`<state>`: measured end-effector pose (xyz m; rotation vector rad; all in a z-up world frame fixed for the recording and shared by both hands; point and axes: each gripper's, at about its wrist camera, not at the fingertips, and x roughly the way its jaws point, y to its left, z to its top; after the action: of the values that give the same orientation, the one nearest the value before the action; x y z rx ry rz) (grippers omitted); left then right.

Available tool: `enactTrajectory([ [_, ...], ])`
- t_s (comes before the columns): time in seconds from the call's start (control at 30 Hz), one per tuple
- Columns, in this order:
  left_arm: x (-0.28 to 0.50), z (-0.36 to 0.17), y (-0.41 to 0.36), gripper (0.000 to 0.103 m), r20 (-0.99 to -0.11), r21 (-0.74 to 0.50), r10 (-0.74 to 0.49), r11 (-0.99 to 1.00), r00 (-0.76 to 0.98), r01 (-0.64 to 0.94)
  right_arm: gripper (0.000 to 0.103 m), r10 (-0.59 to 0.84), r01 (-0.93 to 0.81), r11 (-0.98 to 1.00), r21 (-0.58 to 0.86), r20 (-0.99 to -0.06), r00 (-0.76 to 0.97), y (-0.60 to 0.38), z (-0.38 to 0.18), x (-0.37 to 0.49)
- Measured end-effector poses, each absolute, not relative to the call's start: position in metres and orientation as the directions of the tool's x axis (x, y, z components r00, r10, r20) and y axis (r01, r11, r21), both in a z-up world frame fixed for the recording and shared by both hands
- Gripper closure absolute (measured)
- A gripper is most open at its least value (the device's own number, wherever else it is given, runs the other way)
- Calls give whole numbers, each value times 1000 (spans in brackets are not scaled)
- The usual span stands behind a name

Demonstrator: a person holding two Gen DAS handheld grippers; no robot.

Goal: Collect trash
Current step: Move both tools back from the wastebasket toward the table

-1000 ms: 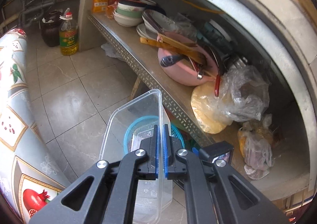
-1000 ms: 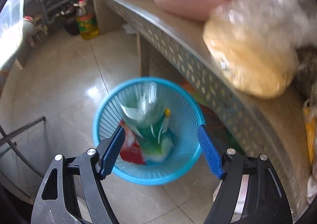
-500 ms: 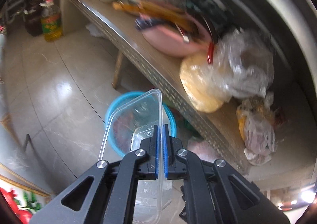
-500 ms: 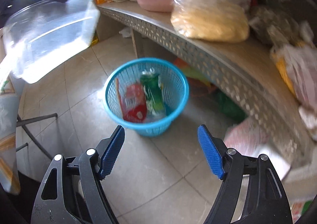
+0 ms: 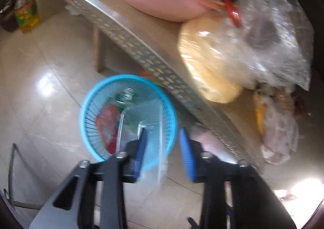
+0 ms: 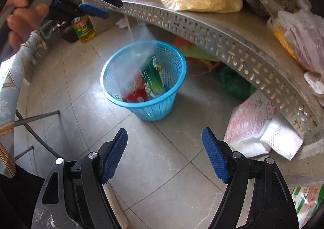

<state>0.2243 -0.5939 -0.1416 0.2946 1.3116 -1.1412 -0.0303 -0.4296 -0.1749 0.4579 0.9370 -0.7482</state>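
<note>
Below your two grippers stands one blue basket (image 6: 150, 91) on the tiled floor (image 6: 162, 168), beside the metal shelf (image 6: 202, 26). Count the contents: one red packet (image 6: 135, 95), one green packet (image 6: 154, 79), and one clear plastic container (image 6: 137, 62) dropping in.

Your left gripper (image 5: 162, 143) is directly above the basket rim, and its jaws are opening. The container sits in the gap between them and reaches down into the basket; the right pad stands clear of it, while the left pad is too blurred to judge for contact. From the right wrist view, the left gripper (image 6: 101, 9) is seen high at the upper left, held by your hand (image 6: 22, 12), with the container well below it and apart from the pads.

The container is tilted, its long axis running from upper right down to lower left in the right wrist view, with the lower end already inside the basket (motion blur hides its exact edges).

Your right gripper (image 6: 165, 157) has its jaws wide apart with nothing between them. It hangs over bare floor, on the near side of the basket and apart from it.

On the shelf you have one pink basin (image 5: 162, 0) and several plastic bags (image 5: 253, 46).
</note>
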Motion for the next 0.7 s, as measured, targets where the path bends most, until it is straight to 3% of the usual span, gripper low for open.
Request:
enactTrajectory([
  [0.27, 238, -102, -563, 61, -833, -403, -546, 480, -94, 780, 30, -357, 757, 651, 56, -858, 370, -426, -179, -38],
  [0.5, 232, -36, -508, 42, -787, -362, -617, 444, -13, 820, 30, -398, 742, 669, 39, -824, 403, -413, -157, -38],
  [0.7, 217, 23, -422, 32, -737, -324, -672, 440, 68, 838, 30, -410, 730, 682, 54, -798, 442, -415, -146, -29],
])
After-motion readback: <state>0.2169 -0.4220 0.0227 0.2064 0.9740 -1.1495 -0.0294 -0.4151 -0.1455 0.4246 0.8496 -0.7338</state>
